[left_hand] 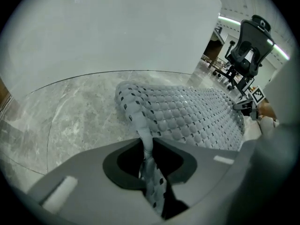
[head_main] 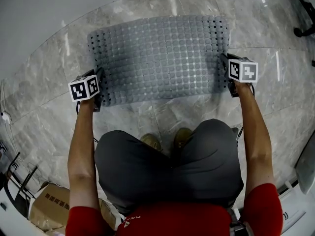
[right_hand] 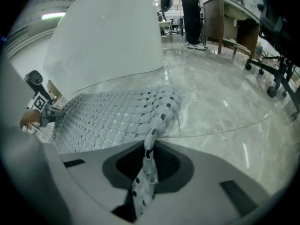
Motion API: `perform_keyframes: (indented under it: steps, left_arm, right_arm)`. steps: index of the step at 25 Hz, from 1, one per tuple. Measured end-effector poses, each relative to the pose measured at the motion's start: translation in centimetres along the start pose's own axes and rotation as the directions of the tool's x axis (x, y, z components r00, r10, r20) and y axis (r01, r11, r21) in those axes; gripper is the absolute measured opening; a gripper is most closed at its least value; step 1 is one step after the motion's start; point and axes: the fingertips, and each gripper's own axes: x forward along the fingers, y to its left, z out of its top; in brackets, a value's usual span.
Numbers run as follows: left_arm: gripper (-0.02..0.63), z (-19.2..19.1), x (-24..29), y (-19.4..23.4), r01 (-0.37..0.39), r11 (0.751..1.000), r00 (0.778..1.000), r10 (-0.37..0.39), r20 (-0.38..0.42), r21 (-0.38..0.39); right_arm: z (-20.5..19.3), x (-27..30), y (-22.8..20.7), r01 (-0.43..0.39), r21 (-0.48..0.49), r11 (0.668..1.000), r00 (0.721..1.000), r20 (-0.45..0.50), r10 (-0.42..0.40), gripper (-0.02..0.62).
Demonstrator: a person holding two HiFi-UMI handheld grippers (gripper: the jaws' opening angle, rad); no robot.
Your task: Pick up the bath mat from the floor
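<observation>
The bath mat (head_main: 160, 58) is pale grey, bubble-textured and dotted with dark holes, stretched over the marble floor between both hands. My left gripper (head_main: 100, 88) is shut on the mat's left edge, and in the left gripper view the pinched edge (left_hand: 149, 165) runs straight down between the jaws. My right gripper (head_main: 225, 69) is shut on the right edge, where a thin fold of mat (right_hand: 146, 168) stands clamped between the jaws. The near side of the mat (left_hand: 187, 114) bulges up off the floor, while its far edge (right_hand: 117, 116) still looks low against the floor.
Grey marble floor (head_main: 162, 114) surrounds the mat; a white curved wall (left_hand: 108, 32) rises behind it. Office chairs (left_hand: 246, 55) and a desk (right_hand: 229, 18) stand farther off. A cardboard box (head_main: 54, 205) sits behind my left side. My shoes (head_main: 167, 139) are near the mat's front edge.
</observation>
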Motion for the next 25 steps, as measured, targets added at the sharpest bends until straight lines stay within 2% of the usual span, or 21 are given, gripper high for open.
perform_keyframes:
  steps: [6, 12, 20, 25]
  left_arm:
    - [0.052, 0.9, -2.2, -1.4, 0.052, 0.998, 0.997, -0.053, 0.053, 0.025]
    - [0.046, 2.2, -5.0, -3.1, 0.1, 0.994, 0.985, -0.104, 0.136, 0.035]
    - [0.044, 3.7, -9.3, -5.5, 0.141, 0.987, 0.96, -0.154, 0.232, 0.074]
    - [0.043, 6.1, -12.5, -6.4, 0.135, 0.986, 0.932, -0.161, 0.325, 0.1]
  right_arm:
    - [1.6, -3.3, 2.6, -0.064, -0.008, 0.998, 0.992, 0.11, 0.064, 0.043]
    - [2.8, -7.0, 5.1, -0.114, -0.017, 0.993, 0.975, 0.191, 0.115, 0.043]
    - [4.8, -11.5, 7.8, -0.165, -0.052, 0.985, 0.944, 0.282, 0.173, 0.043]
    - [6.8, -14.3, 9.0, -0.177, -0.074, 0.981, 0.912, 0.363, 0.191, 0.041]
